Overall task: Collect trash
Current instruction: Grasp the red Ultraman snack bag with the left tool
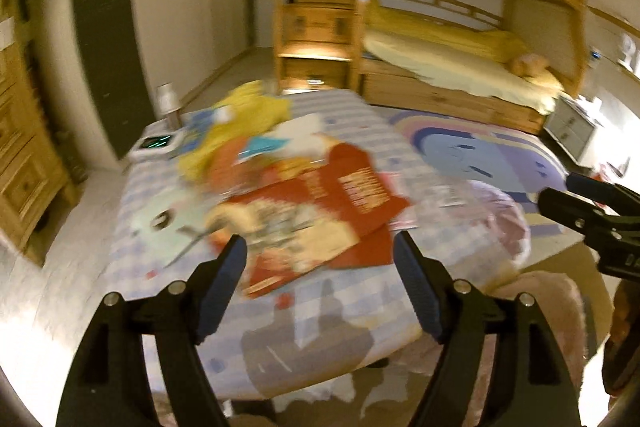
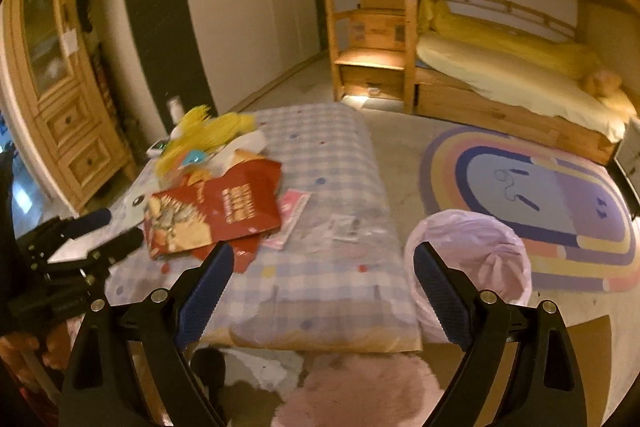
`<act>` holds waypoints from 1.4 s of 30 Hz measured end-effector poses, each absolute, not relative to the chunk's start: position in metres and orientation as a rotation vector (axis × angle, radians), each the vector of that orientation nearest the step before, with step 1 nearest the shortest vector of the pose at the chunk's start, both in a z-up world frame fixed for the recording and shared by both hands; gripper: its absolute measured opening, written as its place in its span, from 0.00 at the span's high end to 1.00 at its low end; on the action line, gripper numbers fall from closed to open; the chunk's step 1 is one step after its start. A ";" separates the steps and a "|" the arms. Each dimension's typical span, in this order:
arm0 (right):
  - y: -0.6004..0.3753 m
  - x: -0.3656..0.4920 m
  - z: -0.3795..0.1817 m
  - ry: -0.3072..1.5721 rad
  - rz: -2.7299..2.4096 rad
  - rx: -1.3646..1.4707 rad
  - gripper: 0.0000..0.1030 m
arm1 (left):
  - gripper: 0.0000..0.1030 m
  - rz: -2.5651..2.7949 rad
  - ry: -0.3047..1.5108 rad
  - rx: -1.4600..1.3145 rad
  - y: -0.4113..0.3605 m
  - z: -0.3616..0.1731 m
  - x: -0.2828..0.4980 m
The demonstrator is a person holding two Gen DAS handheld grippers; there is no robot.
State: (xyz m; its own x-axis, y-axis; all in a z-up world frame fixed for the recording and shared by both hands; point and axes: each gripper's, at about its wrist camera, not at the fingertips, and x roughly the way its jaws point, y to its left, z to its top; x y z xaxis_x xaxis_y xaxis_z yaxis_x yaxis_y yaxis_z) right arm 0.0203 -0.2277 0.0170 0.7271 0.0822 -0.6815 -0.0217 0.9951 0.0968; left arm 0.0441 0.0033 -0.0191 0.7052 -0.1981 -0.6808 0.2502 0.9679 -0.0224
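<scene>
A pile of trash lies on a table with a checked cloth (image 2: 332, 163): a flattened red snack bag (image 2: 216, 215), also in the left wrist view (image 1: 320, 211), a small pink wrapper (image 2: 292, 211), a clear plastic wrapper (image 2: 344, 227) and yellow crumpled material (image 2: 208, 135). A pink bag-lined bin (image 2: 468, 259) stands on the floor right of the table. My left gripper (image 1: 320, 267) is open and empty, just short of the red bag. My right gripper (image 2: 324, 279) is open and empty over the table's near right part. Each gripper shows in the other's view, the left (image 2: 104, 231) and the right (image 1: 560, 195).
A small device with green lights (image 1: 156, 143) and a metal cup (image 1: 168, 103) sit at the table's far left corner. A rainbow rug (image 2: 540, 195) and a wooden bunk bed (image 2: 500, 75) are at the right. A wooden cabinet (image 2: 60, 75) stands left. A pink fluffy seat (image 2: 352, 387) is below.
</scene>
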 end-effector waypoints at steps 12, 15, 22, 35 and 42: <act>-0.204 0.032 -0.013 0.829 0.124 0.059 0.54 | 0.27 -0.130 0.818 0.016 0.060 -0.060 0.043; -0.201 0.037 -0.017 0.834 0.136 0.046 0.54 | 0.27 -0.139 0.851 0.015 0.057 -0.073 0.050; -0.194 0.057 -0.034 0.865 0.169 0.034 0.69 | 0.27 -0.154 0.806 0.051 0.049 -0.068 0.065; -0.158 0.105 -0.066 0.918 0.248 0.013 0.81 | 0.28 -0.246 0.750 0.085 0.048 -0.060 0.120; -0.153 0.114 -0.077 0.951 0.257 0.021 0.81 | 0.28 -0.349 0.821 0.150 0.036 -0.077 0.140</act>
